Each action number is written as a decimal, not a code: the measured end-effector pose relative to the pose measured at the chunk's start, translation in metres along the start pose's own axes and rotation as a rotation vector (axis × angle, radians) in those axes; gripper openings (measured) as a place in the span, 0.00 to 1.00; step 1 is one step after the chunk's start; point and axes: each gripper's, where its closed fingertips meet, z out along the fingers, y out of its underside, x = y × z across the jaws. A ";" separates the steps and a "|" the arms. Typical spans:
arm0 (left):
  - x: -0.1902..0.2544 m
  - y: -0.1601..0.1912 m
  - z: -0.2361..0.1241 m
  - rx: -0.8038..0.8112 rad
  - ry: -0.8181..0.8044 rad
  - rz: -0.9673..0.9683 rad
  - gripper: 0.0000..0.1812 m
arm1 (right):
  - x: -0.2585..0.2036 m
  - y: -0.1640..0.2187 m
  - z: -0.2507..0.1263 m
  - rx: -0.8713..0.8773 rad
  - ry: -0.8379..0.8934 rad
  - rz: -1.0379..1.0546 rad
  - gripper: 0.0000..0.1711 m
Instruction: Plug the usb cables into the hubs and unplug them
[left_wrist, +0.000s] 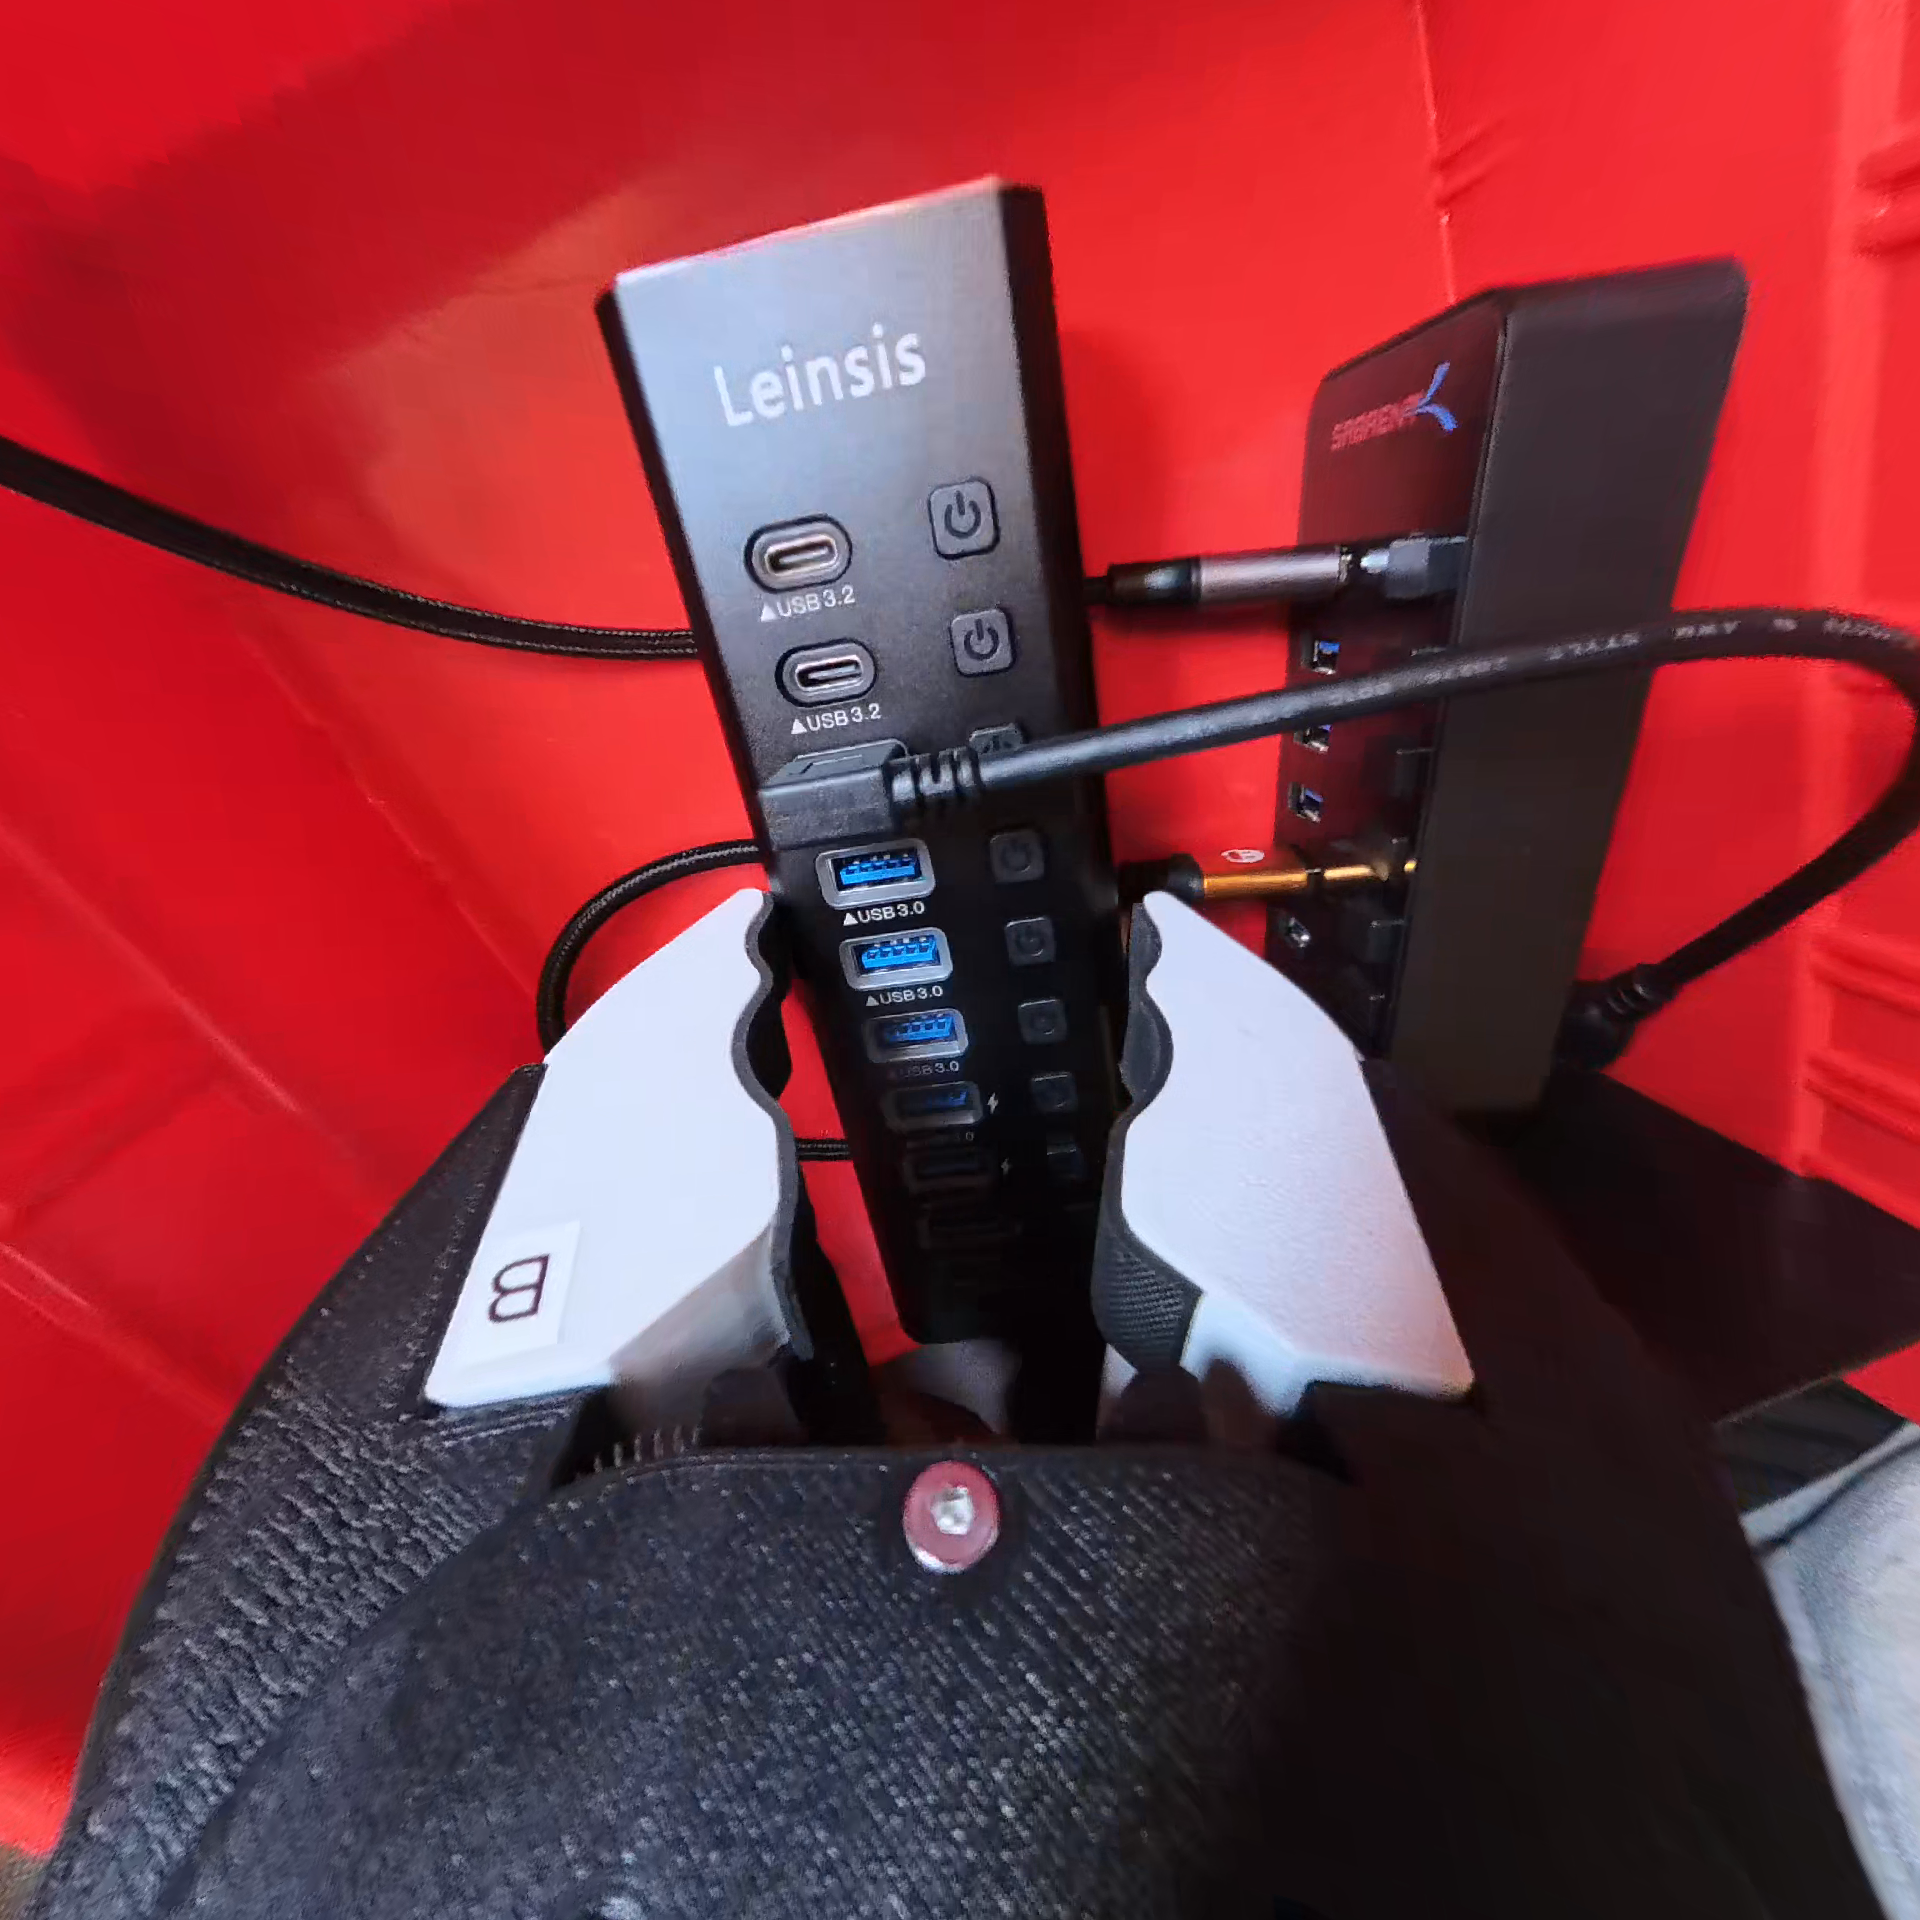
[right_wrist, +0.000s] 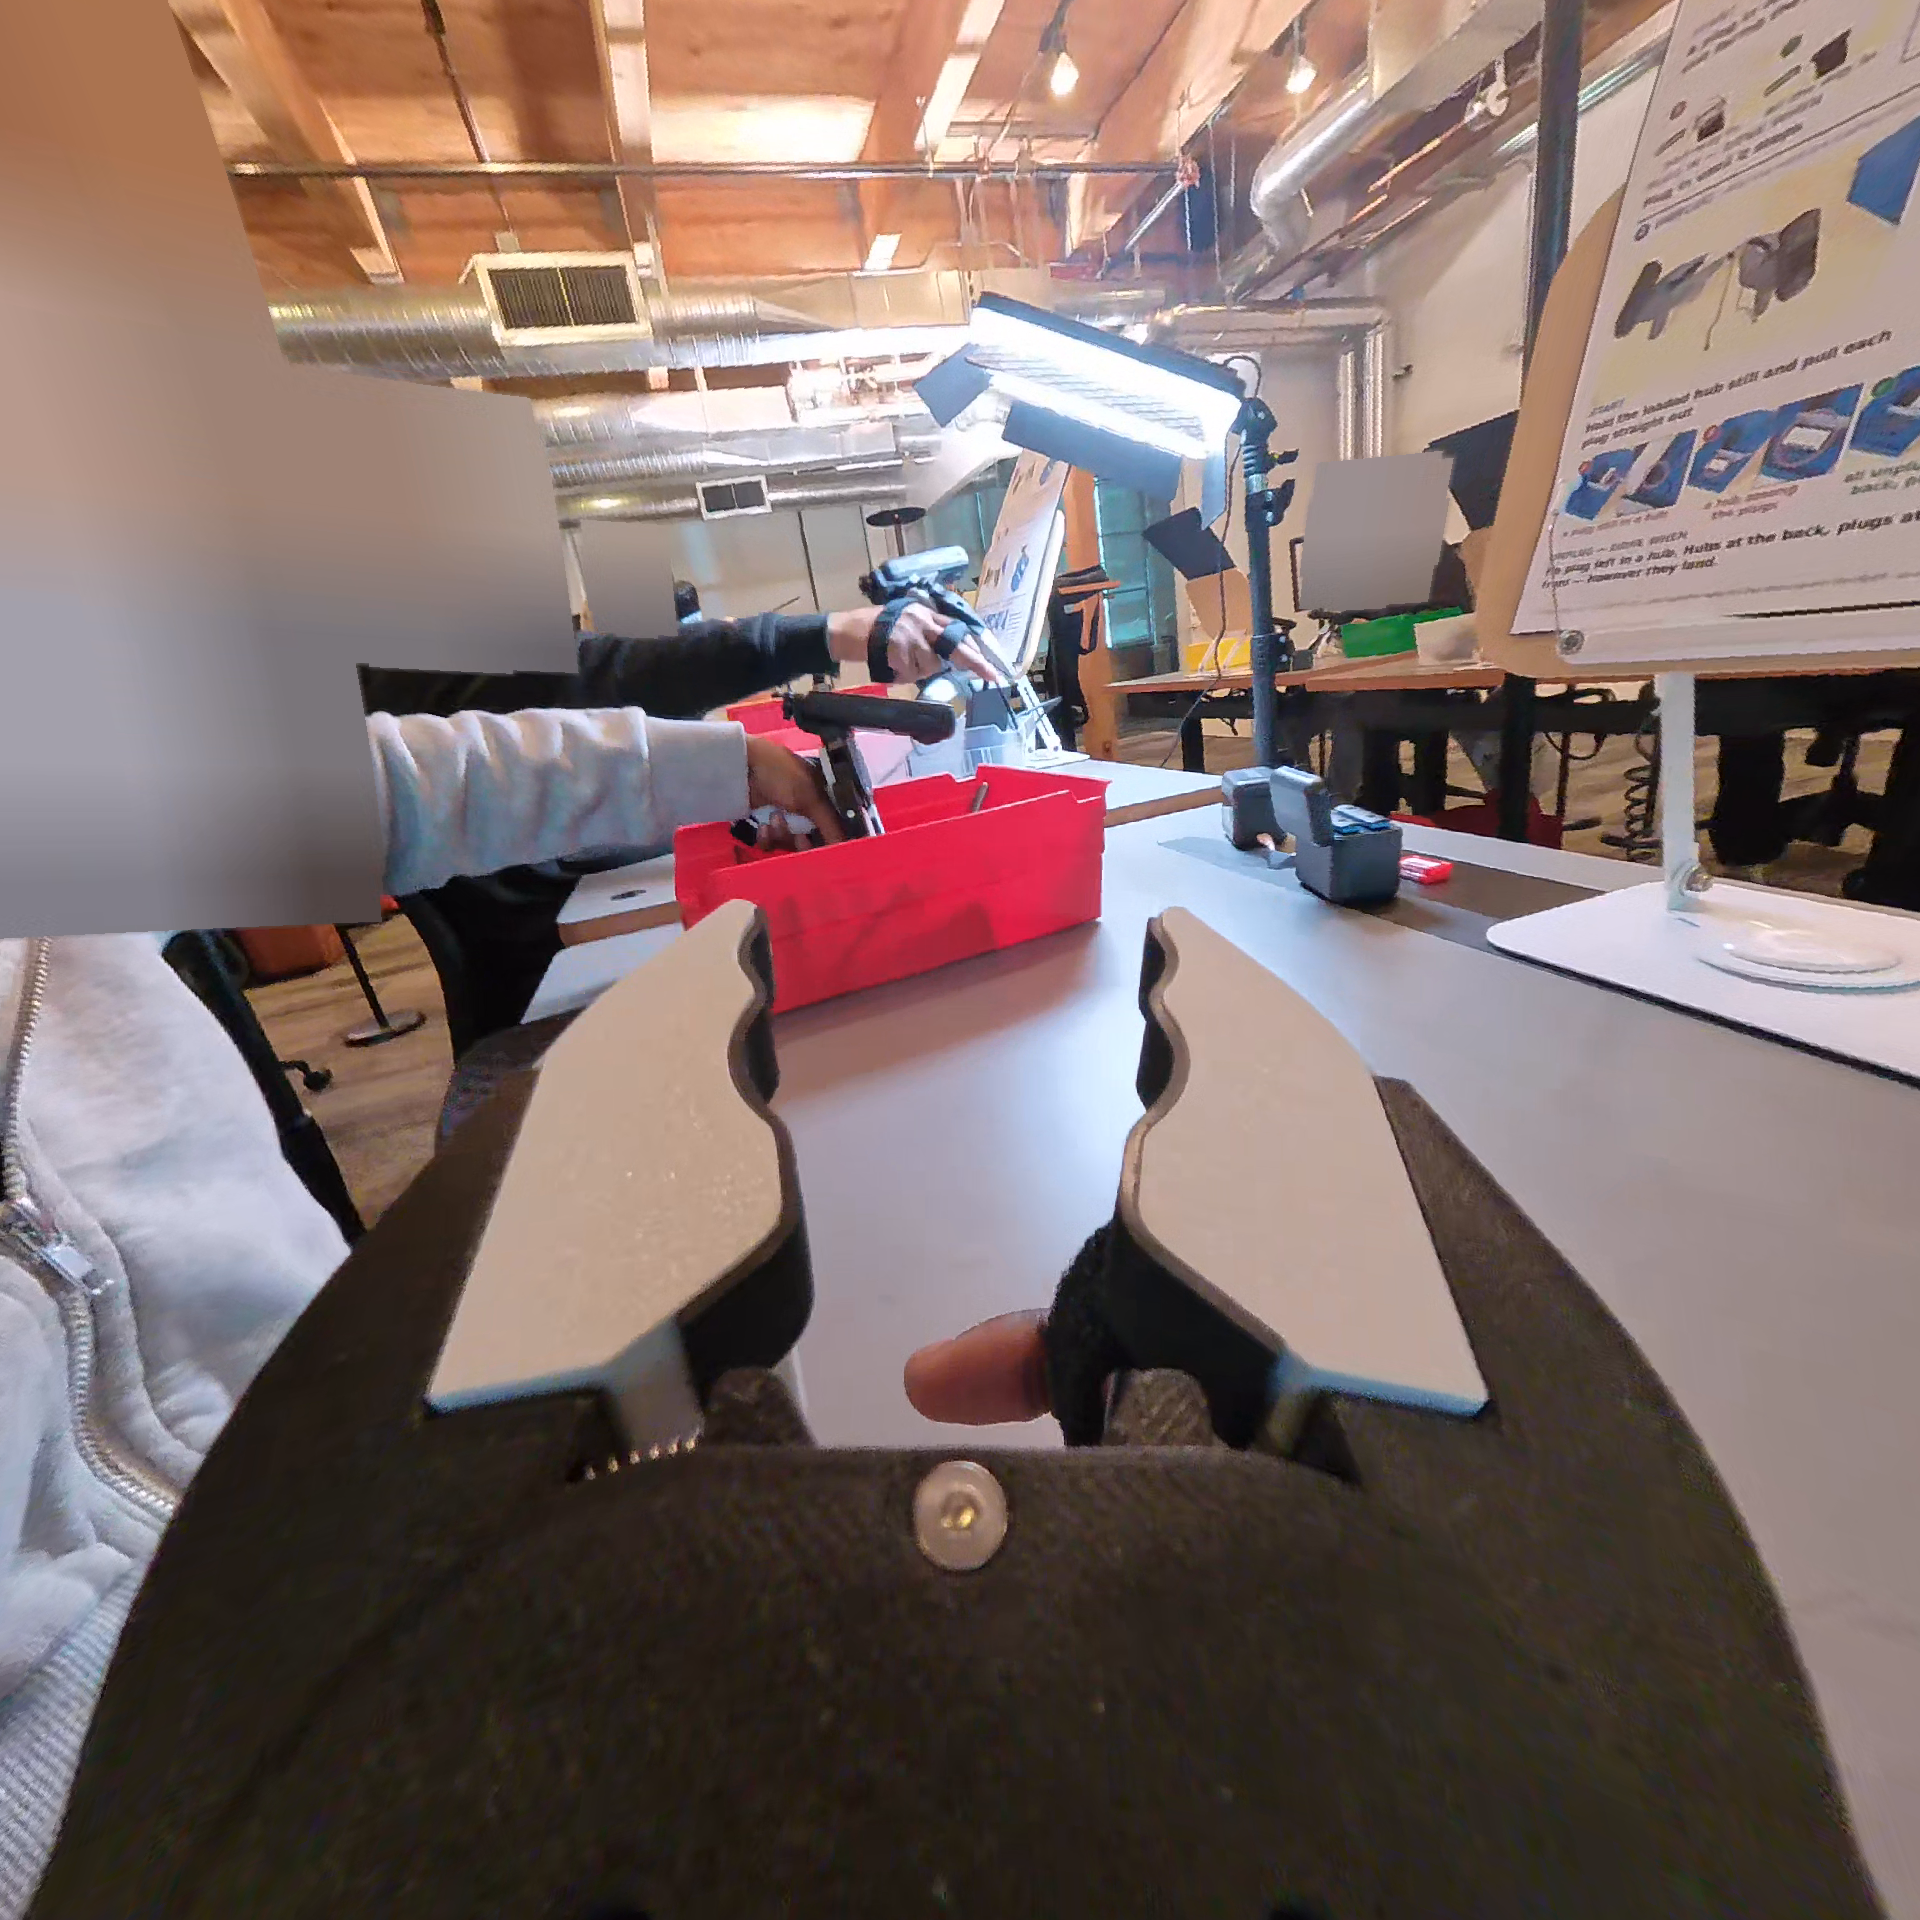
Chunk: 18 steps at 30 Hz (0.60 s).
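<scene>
In the left wrist view a slim black hub (left_wrist: 894, 499) stands tilted inside a red bin (left_wrist: 312, 312). My left gripper (left_wrist: 951, 935) is shut on its lower half, one finger on each side. A black cable's angled plug (left_wrist: 831, 800) sits in a port on its face. A bulkier black hub (left_wrist: 1538, 675) stands to the right, with a grey plug (left_wrist: 1278, 577) and a gold plug (left_wrist: 1257, 878) in it. My right gripper (right_wrist: 956, 956) is open and empty above the grey table (right_wrist: 1351, 1091), short of the red bin (right_wrist: 904, 883). The left gripper (right_wrist: 847, 790) shows inside that bin.
A braided black cable (left_wrist: 312, 582) runs along the bin's left side. On the table are small grey devices (right_wrist: 1340, 842) and an instruction board on a white stand (right_wrist: 1714, 312). A light panel (right_wrist: 1101, 384) stands behind. Another person's gloved hand (right_wrist: 914, 644) reaches beyond the bin. Across from one pair of fingers to the other is roughly 50 cm. The grey plug (left_wrist: 1278, 577) is about 5 cm from my left fingertips and 45 cm from my right.
</scene>
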 end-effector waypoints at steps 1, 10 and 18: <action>-0.001 0.001 0.000 -0.001 -0.019 0.022 0.35 | 0.000 0.001 0.000 -0.006 0.005 -0.015 0.40; -0.026 -0.012 -0.085 0.201 -0.459 0.187 0.34 | 0.007 0.003 -0.001 -0.013 0.043 -0.040 0.38; -0.008 -0.032 -0.136 0.324 -0.797 0.396 0.34 | 0.007 0.004 -0.001 -0.018 0.052 -0.056 0.37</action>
